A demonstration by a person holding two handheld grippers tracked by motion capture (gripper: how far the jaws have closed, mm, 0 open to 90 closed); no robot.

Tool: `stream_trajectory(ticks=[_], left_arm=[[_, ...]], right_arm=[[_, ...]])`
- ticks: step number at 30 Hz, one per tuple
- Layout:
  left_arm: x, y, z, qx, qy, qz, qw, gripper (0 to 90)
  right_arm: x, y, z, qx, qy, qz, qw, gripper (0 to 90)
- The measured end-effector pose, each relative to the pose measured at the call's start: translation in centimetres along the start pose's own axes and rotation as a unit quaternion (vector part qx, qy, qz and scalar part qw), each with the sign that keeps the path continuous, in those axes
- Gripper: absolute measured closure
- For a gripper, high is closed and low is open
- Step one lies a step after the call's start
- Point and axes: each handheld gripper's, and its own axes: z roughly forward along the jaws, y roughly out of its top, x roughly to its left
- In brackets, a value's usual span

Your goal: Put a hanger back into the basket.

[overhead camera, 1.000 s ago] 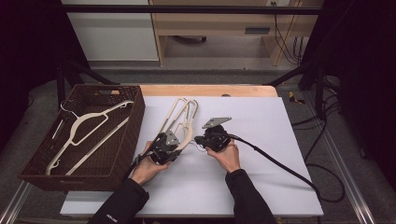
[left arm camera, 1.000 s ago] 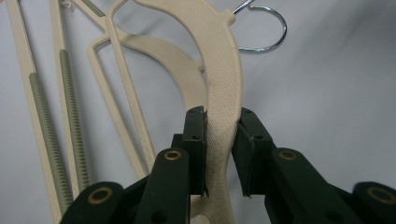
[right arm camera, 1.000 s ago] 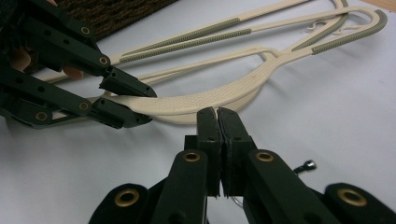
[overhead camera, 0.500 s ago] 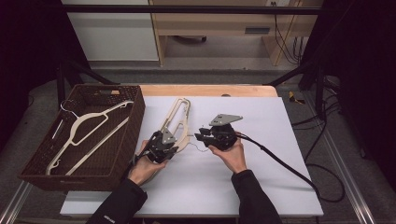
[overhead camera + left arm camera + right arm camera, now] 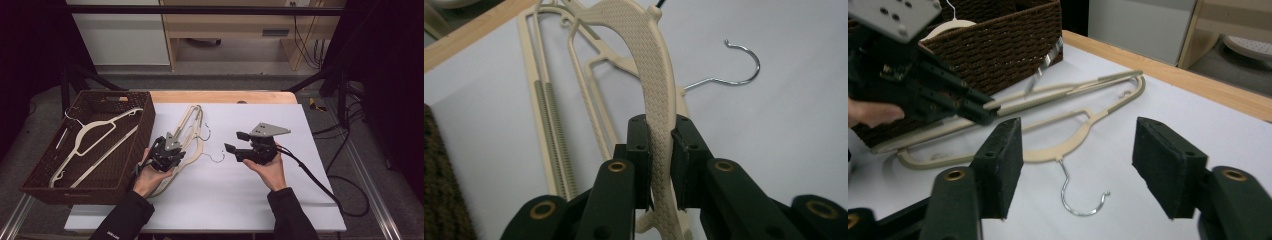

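My left gripper (image 5: 167,150) is shut on the textured arm of a cream plastic hanger (image 5: 658,95), and its jaws have just been closing a little tighter on it. That hanger (image 5: 186,131) slants up toward the far side of the white table. Under it lies a second cream hanger (image 5: 1075,142), whose metal hook (image 5: 218,158) points toward my right gripper. My right gripper (image 5: 234,141) hovers to the right of the hangers. Its jaws have just been opening, and nothing is between them (image 5: 1083,165).
A dark wicker basket (image 5: 145,120) at the table's left holds another cream hanger (image 5: 95,135). The white table top (image 5: 260,200) stretches to the right and front. A black cable (image 5: 320,185) trails from the right gripper off the right edge.
The right gripper has pulled away to the right from the hangers and its jaws have spread apart. The left gripper has risen slightly with its hanger.
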Motion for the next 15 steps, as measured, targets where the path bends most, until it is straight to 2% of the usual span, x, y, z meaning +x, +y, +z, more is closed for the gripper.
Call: stream_trajectory(ticks=[3, 4, 10, 11, 12, 13, 14, 15], left_arm=[[0.2, 0.1, -0.6, -0.014, 0.008, -0.012, 0.9998, 80.7], [0.3, 0.2, -0.8, -0.012, 0.013, -0.007, 0.9998, 81.1], [1.0, 0.2, -2.2, -0.026, 0.033, -0.015, 0.999, 84.7], [1.0, 0.2, -2.2, -0.026, 0.033, -0.015, 0.999, 86.0], [1.4, 0.1, -2.7, -0.036, 0.025, -0.021, 0.9988, 86.4], [1.4, 0.1, -2.8, -0.05, 0.016, -0.036, 0.998, 86.4], [1.4, 0.1, -3.0, -0.055, 0.014, -0.039, 0.9976, 86.4], [1.4, 0.1, -3.3, -0.051, 0.021, -0.028, 0.9981, 86.5]], right_arm=[[-0.3, -0.9, -0.9, 0.004, -0.004, 0.002, 1.0, 31.0], [-0.5, -1.2, -1.1, 0.006, -0.003, 0.002, 1.0, 30.1], [-0.9, -2.9, -2.7, 0.017, -0.01, 0.007, 0.9998, 26.6], [-0.9, -3.2, -2.9, 0.018, -0.012, 0.01, 0.9997, 25.9], [-1.0, -3.4, -3.1, 0.019, -0.012, 0.01, 0.9997, 25.1], [-1.1, -3.6, -3.3, 0.019, -0.016, 0.01, 0.9996, 24.6], [-1.1, -3.8, -3.5, 0.021, -0.017, 0.012, 0.9995, 24.0], [-1.2, -4.0, -3.7, 0.021, -0.018, 0.011, 0.9996, 23.5]])
